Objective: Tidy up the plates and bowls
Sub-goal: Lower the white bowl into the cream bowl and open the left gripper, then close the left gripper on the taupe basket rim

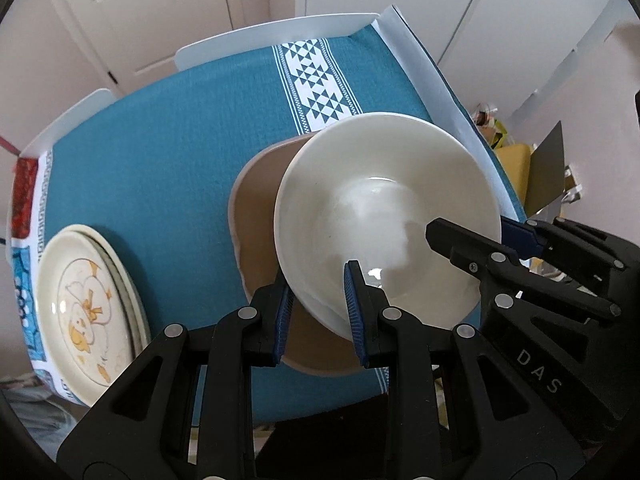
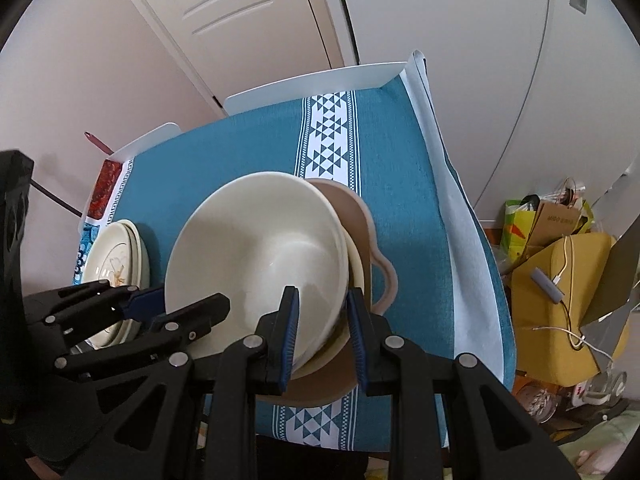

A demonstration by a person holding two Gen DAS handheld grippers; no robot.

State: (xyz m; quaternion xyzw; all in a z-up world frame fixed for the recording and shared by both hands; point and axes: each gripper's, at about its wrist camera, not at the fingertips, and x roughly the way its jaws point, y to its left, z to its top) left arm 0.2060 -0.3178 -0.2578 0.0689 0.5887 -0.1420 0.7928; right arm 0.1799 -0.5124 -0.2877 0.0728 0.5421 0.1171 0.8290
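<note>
A cream bowl is held over a brown dish with a handle on the teal tablecloth. My left gripper is shut on the bowl's near-left rim. My right gripper is shut on the bowl's near-right rim; it also shows in the left wrist view. A second cream bowl seems nested under the first, inside the brown dish. A stack of cream plates with a yellow drawing lies at the table's left; it also shows in the right wrist view.
The table has a teal cloth with a white patterned stripe. White chair backs stand at the far side. Cardboard boxes and bags crowd the floor to the right. A door is behind.
</note>
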